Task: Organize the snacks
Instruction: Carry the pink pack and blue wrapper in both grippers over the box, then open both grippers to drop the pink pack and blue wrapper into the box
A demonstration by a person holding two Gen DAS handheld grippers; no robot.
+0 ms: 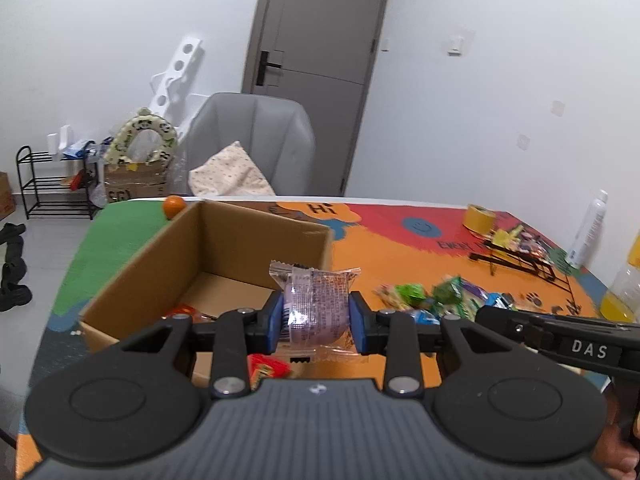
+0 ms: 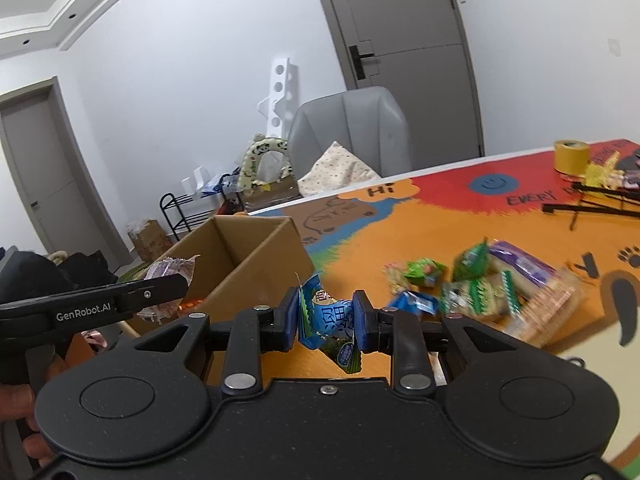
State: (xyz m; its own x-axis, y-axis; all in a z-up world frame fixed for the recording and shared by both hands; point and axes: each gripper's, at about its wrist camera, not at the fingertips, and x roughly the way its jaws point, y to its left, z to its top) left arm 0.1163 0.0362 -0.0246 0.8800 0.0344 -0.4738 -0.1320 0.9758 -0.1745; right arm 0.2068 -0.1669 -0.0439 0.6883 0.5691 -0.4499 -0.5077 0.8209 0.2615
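My left gripper [image 1: 316, 314] is shut on a purple wrapped snack [image 1: 314, 304], held above the near right corner of the open cardboard box [image 1: 160, 256]. That snack [image 2: 170, 270] and the left gripper also show at the left of the right wrist view, over the box [image 2: 256, 256]. My right gripper [image 2: 327, 322] is shut on a blue and green snack packet [image 2: 330, 326], just right of the box. A red-orange packet [image 1: 184, 312] lies on the box floor. A heap of loose green, blue and purple snacks [image 2: 480, 284] lies on the mat; the same snack heap [image 1: 436, 300] shows in the left wrist view.
A roll of yellow tape [image 2: 571, 156], a black wire rack [image 1: 520, 260], a white spray bottle [image 1: 588, 232] and a bottle of orange liquid [image 1: 624, 292] stand at the table's right. An orange fruit [image 1: 174, 205] sits behind the box. A grey chair [image 1: 256, 140] stands beyond the table.
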